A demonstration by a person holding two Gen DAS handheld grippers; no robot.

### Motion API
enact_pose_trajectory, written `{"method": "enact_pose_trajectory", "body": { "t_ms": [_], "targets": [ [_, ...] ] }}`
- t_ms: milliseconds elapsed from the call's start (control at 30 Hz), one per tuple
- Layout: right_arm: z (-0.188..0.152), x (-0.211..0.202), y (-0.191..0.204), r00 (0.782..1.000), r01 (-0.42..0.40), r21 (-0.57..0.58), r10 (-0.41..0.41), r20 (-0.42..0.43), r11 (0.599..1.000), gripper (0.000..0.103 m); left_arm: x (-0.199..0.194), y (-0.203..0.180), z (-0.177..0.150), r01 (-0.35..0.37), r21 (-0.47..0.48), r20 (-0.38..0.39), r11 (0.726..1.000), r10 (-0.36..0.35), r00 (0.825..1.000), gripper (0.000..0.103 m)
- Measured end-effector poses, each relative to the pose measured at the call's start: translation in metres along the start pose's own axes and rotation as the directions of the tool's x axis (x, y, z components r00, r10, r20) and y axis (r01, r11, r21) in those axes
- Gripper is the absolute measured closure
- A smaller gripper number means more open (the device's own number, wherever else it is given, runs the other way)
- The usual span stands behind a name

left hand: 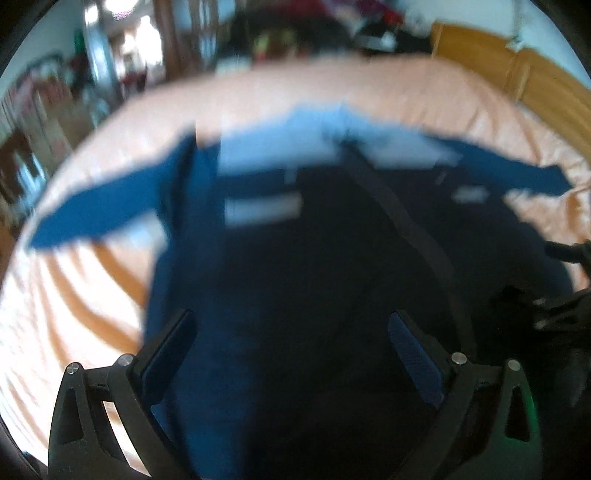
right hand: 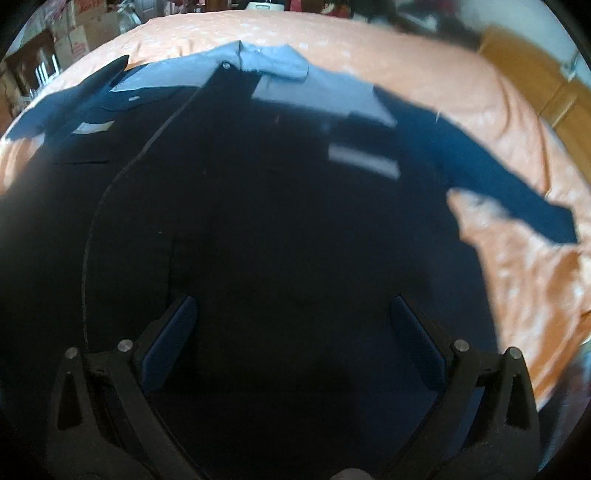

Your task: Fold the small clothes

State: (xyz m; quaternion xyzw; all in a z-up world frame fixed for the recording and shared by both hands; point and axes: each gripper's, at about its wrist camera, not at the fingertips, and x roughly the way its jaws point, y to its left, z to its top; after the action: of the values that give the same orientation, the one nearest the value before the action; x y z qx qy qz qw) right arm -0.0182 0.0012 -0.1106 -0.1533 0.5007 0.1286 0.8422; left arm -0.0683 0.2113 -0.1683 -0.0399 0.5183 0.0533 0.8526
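Observation:
A dark navy shirt (left hand: 295, 258) with a light blue collar and yoke (left hand: 314, 136) lies spread flat on a peach bedsheet (left hand: 74, 295), both sleeves stretched out sideways. My left gripper (left hand: 291, 332) hangs open over the shirt's lower body, nothing between its fingers. In the right wrist view the same shirt (right hand: 277, 203) fills the frame, its collar (right hand: 269, 62) at the top and its right sleeve (right hand: 517, 184) reaching out. Open as well, my right gripper (right hand: 293, 317) hovers above the dark fabric. The left wrist view is blurred.
The bedsheet (right hand: 517, 258) shows on either side of the shirt. A wooden headboard (left hand: 517, 66) stands at the right. Cardboard boxes (right hand: 81, 29) and clutter sit beyond the far edge. A dark part of the other gripper (left hand: 554, 306) shows at the right of the left wrist view.

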Motion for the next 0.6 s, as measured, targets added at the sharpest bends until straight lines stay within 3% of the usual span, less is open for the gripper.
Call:
{"method": "enact_pose_trajectory", "body": {
  "t_ms": [67,233,433,600],
  "targets": [
    [-0.004,0.002,0.001,1.0,-0.001,0.011,0.001,0.0,1.0,0.0,0.021,0.001,-0.01,0.006,-0.01,-0.034,1.0,-0.007,0.999,0.0],
    [-0.018,0.002,-0.01,0.996,-0.086,0.109,0.084,0.021,0.99,0.0,0.015,-0.002,-0.02,0.001,-0.049,-0.012,0.999,-0.002,1.0,0.0],
    [-0.034,-0.004,-0.009,0.99,-0.104,0.094,0.094,0.101,0.99,0.0,0.009,0.0,-0.029,0.012,-0.055,0.012,0.998,-0.012,1.0,0.0],
    [-0.035,-0.004,-0.008,0.989,-0.118,0.031,0.115,0.098,0.992,0.0,0.011,-0.002,-0.026,-0.004,-0.04,0.012,0.999,0.005,1.0,0.0]
  ]
}}
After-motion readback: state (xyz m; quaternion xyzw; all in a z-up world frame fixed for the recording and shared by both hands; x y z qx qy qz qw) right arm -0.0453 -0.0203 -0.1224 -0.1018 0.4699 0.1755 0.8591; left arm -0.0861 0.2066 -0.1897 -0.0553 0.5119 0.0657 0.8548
